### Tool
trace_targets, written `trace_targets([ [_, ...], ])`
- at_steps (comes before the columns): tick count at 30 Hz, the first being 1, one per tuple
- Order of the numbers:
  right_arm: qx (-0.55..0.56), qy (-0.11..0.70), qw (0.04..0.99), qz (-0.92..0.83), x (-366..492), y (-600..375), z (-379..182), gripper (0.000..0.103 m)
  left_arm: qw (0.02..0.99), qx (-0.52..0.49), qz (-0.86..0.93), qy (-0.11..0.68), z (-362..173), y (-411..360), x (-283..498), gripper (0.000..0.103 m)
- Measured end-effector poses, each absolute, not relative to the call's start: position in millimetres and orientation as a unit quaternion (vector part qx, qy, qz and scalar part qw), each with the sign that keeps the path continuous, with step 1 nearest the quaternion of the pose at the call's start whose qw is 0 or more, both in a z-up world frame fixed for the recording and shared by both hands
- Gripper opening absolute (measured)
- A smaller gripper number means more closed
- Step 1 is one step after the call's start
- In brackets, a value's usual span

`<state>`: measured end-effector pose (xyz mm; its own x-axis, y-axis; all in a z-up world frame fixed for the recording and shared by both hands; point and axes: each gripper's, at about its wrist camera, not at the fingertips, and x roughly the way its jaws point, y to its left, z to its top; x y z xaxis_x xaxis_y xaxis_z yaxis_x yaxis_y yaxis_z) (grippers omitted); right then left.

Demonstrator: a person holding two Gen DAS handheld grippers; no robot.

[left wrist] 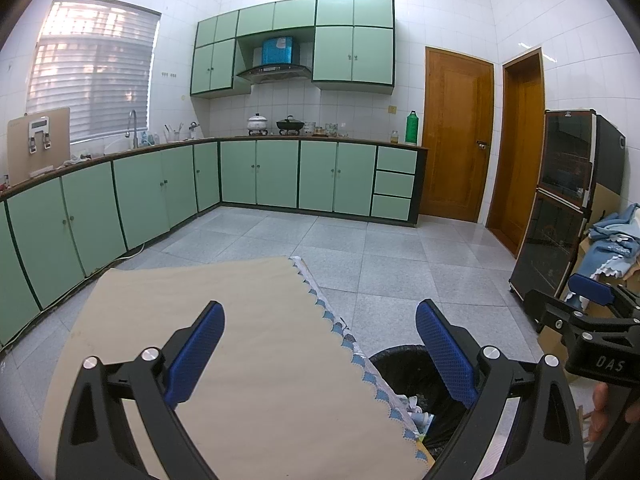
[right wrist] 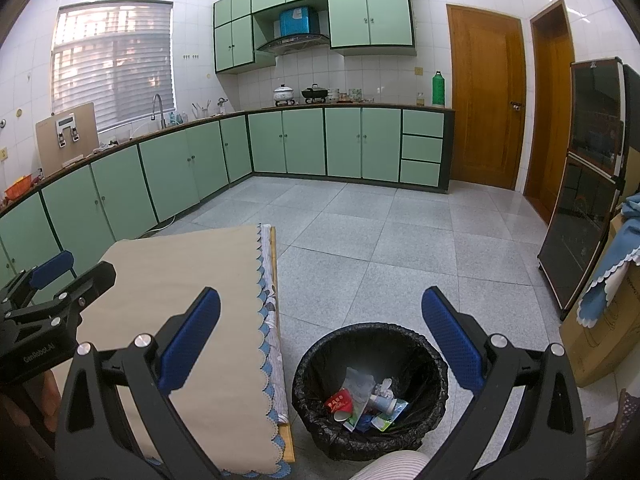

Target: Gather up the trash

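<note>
We hold both grippers (left (left wrist: 320, 354), right (right wrist: 322, 344)) spread, empty, above the bin (right wrist: 316, 360); its trash (right wrist: 362, 402) looks light, crushable.

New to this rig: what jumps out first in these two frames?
The black-lined trash bin on the floor right of the table, already holding a red paper cup and wrappers. Both tongs, left and right, are wide open and empty above the beige tablecloth, which looks bare. Behind, mint-green cabinets line the far wall.
</note>
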<state>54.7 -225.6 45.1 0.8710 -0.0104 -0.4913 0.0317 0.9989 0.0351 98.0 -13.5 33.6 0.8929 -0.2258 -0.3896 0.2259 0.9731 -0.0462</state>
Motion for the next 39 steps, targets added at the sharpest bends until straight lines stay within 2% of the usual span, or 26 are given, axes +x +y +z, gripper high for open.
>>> trace_targets([
  [39,0.020,0.254,0.967,-0.010,54.8,-224.3,44.9,0.098,0.973,-0.001,-0.115,0.202,33.9,-9.7,95.9,0.094],
])
